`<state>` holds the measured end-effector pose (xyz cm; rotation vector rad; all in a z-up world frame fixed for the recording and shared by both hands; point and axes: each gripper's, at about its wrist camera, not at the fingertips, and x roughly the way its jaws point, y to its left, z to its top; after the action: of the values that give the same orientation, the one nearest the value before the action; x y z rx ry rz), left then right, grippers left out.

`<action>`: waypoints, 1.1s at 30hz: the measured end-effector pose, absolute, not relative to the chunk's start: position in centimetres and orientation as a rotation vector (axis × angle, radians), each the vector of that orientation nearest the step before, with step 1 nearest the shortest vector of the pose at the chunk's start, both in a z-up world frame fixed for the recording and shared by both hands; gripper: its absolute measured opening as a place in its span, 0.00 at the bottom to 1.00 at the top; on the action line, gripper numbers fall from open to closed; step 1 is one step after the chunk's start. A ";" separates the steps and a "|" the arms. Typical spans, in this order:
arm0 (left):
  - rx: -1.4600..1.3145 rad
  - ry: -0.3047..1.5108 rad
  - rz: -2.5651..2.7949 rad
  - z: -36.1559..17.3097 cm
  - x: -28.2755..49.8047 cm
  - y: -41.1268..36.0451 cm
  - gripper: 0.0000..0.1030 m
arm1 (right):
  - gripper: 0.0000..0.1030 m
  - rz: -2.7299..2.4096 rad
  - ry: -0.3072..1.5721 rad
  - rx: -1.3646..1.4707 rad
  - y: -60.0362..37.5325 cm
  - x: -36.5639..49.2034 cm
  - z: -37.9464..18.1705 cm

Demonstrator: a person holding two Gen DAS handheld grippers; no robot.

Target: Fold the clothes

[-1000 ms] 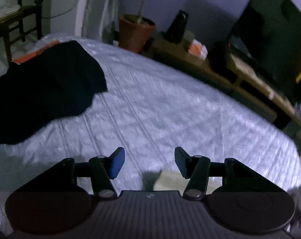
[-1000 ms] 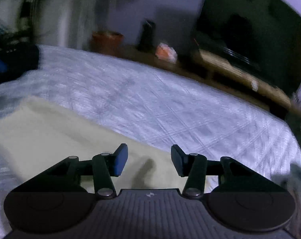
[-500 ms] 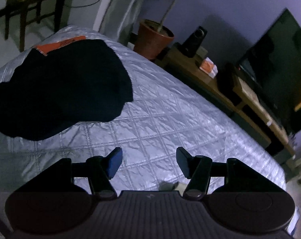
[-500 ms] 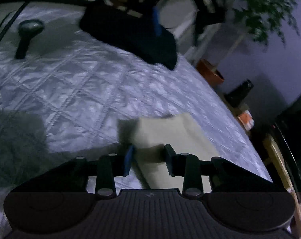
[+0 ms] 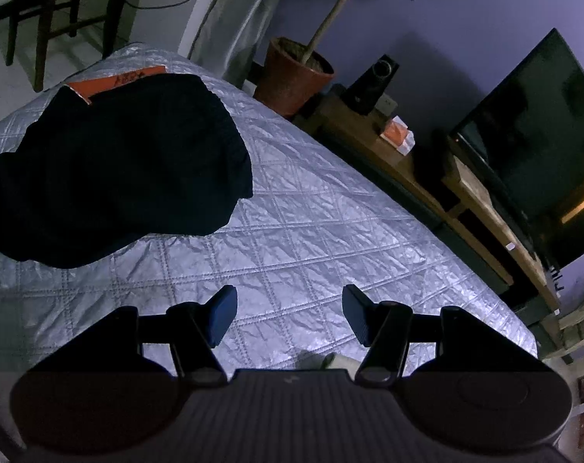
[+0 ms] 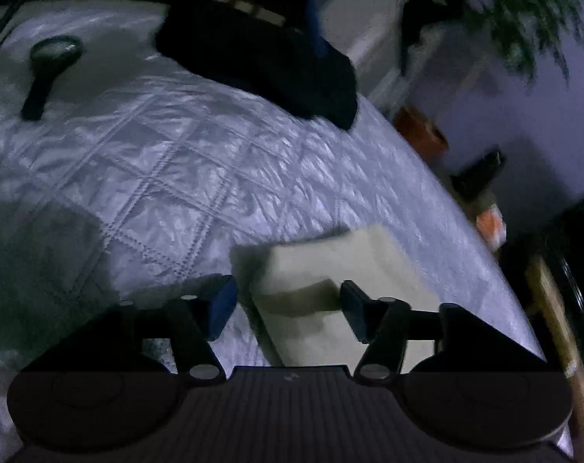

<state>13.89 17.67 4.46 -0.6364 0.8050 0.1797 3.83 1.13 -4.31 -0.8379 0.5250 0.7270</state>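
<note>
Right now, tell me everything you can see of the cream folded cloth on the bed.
The cream folded cloth is pale, soft-looking fabric, folded into a compact rectangle with stacked layers showing at its near edge. It lies flat on the silver quilted bedspread, near the side of the bed that faces the wooden bench. The right tool has just been opening; one pad seems to touch the near fold, the other stands clear. The left wrist view shows only a sliver of it.

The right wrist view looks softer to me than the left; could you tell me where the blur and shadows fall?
Right wrist view: far edge smeared, the dark garment and plant blurred; deep shadow lower left on the quilt. Left wrist view: dim but sharp, quilt stitching crisp, edges bowed by the fisheye.
</note>
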 end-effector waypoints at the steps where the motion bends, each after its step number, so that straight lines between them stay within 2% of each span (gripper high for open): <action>1: -0.635 0.804 0.180 4.5 13.9 17.6 0.55 | 0.32 0.721 0.536 -0.822 1.2 3.9 -4.3; 2: -0.634 0.802 0.180 4.5 13.9 17.6 0.56 | 0.17 0.715 0.546 -0.807 1.3 4.0 -4.4; 5: -0.633 0.800 0.180 4.5 13.9 17.5 0.57 | 0.15 0.696 0.579 -0.746 1.4 4.4 -4.4; 11: -0.620 0.796 0.183 4.6 14.3 17.0 0.58 | 0.14 0.633 0.621 -0.362 -1.5 6.8 -0.8; 14: -0.609 0.794 0.183 4.5 14.5 16.2 0.62 | 0.14 0.566 0.600 -0.112 -5.0 8.2 2.3; 18: -0.559 0.810 0.155 4.3 15.3 14.1 0.60 | 0.13 0.401 0.543 0.257 -13.3 8.7 5.1; 20: -0.533 0.821 0.135 4.2 15.6 12.8 0.59 | 0.13 0.290 0.523 0.434 -18.3 8.1 4.9; 26: -0.473 0.845 0.069 3.9 16.5 8.4 0.62 | 0.13 -0.035 0.564 0.735 -28.9 4.9 -0.7; 33: -0.341 0.920 -0.077 1.6 16.8 1.1 0.62 | 0.12 -0.127 0.593 0.732 -31.6 4.8 -3.1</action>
<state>16.81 1.09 1.65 -0.3405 0.9199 -0.0772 4.79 -31.56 -3.15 0.7317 0.5931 -0.1267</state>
